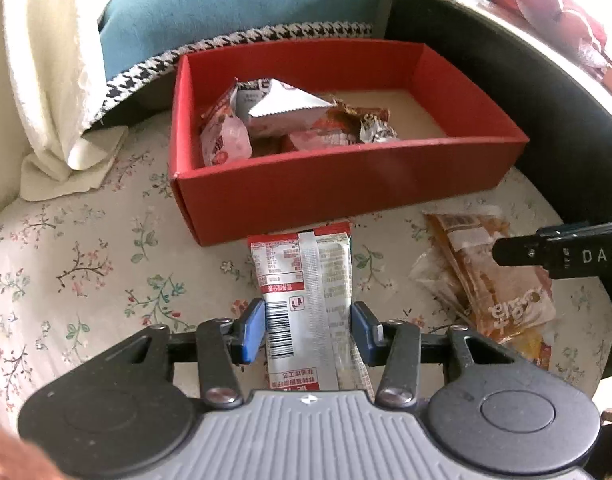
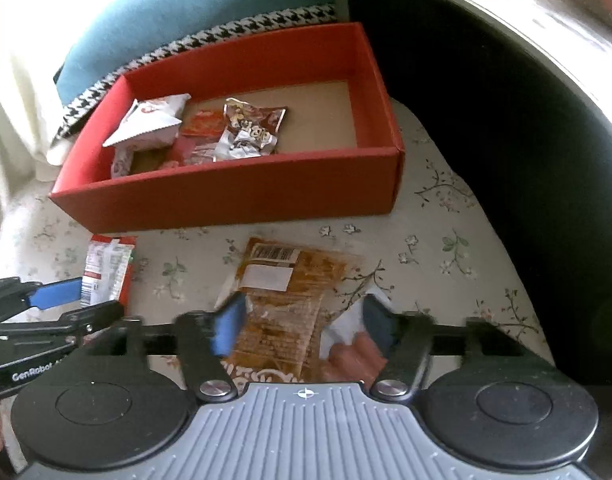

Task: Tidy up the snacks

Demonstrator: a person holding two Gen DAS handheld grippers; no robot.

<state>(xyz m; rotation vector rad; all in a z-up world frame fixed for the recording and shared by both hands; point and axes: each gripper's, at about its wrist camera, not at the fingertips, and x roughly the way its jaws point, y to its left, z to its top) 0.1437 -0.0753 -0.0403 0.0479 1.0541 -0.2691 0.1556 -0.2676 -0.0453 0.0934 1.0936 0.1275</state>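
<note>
A red-and-silver snack packet (image 1: 302,272) lies lengthwise on the floral cloth, just in front of the red cardboard box (image 1: 346,184). My left gripper (image 1: 308,328) is shut on it, with a blue pad pressed on each long edge. An orange snack packet (image 2: 290,280) lies to the right of it, also in front of the box (image 2: 226,196). My right gripper (image 2: 304,328) straddles it, jaws open and the pads blurred. Inside the box, several snack wrappers (image 1: 282,116) are piled at its left end.
The floral cloth (image 1: 86,272) covers the surface. Behind the box are a teal cushion (image 1: 226,4), a houndstooth fabric edge (image 1: 154,68) and a cream cloth (image 1: 62,92). A dark curved furniture edge (image 2: 506,128) runs along the right. The box's right half (image 2: 306,112) shows bare cardboard.
</note>
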